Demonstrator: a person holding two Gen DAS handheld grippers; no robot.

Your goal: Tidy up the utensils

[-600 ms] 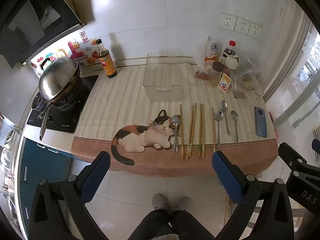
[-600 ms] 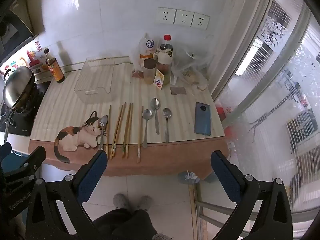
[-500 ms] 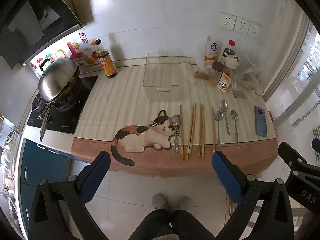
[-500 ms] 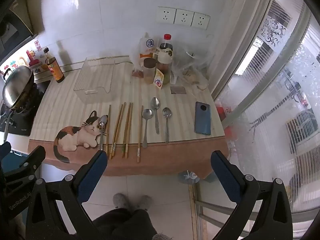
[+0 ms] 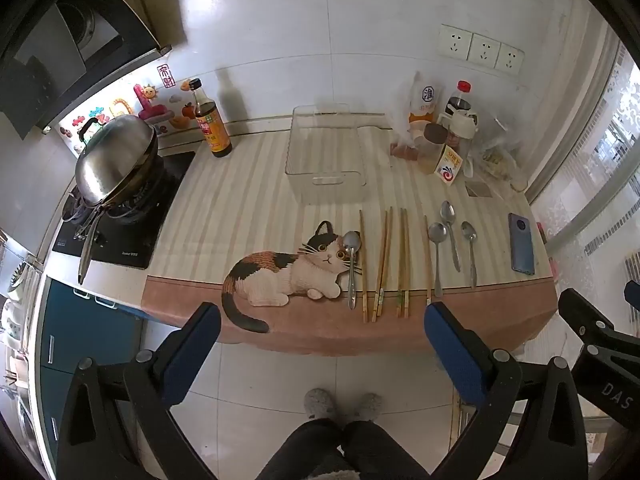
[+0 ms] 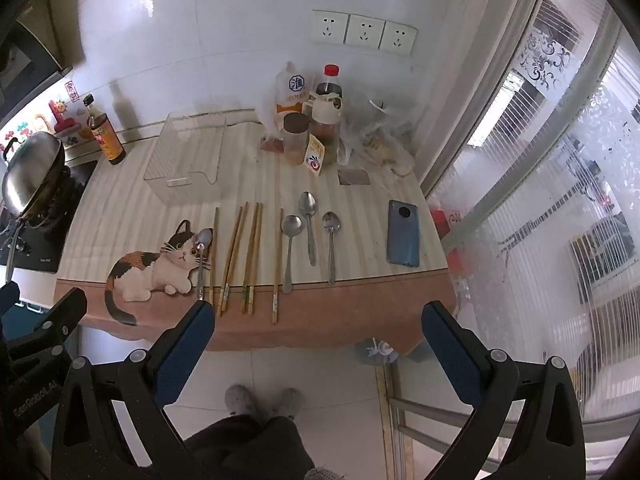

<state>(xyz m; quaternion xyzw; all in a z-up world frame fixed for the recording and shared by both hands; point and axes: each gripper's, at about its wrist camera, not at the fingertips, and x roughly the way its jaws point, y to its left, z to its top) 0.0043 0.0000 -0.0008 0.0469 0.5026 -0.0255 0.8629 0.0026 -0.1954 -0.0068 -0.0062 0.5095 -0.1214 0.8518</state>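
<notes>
Several wooden chopsticks [image 5: 382, 264] [image 6: 234, 256] lie side by side near the counter's front edge. One metal spoon [image 5: 352, 264] [image 6: 202, 260] rests on the cat picture; three more spoons [image 5: 450, 240] [image 6: 310, 228] lie to the right of the chopsticks. A clear plastic bin [image 5: 326, 156] [image 6: 186, 152] stands empty behind them. My left gripper [image 5: 322, 344] and right gripper [image 6: 318, 340] hang open in front of the counter, above the floor, holding nothing.
A blue phone [image 5: 521, 248] [image 6: 403, 233] lies at the counter's right end. Bottles and jars [image 5: 438, 136] [image 6: 308, 128] cluster at the back right, a sauce bottle [image 5: 212, 120] at the back left. A wok [image 5: 114, 160] sits on the stove. The person's slippered feet [image 5: 340, 404] stand below.
</notes>
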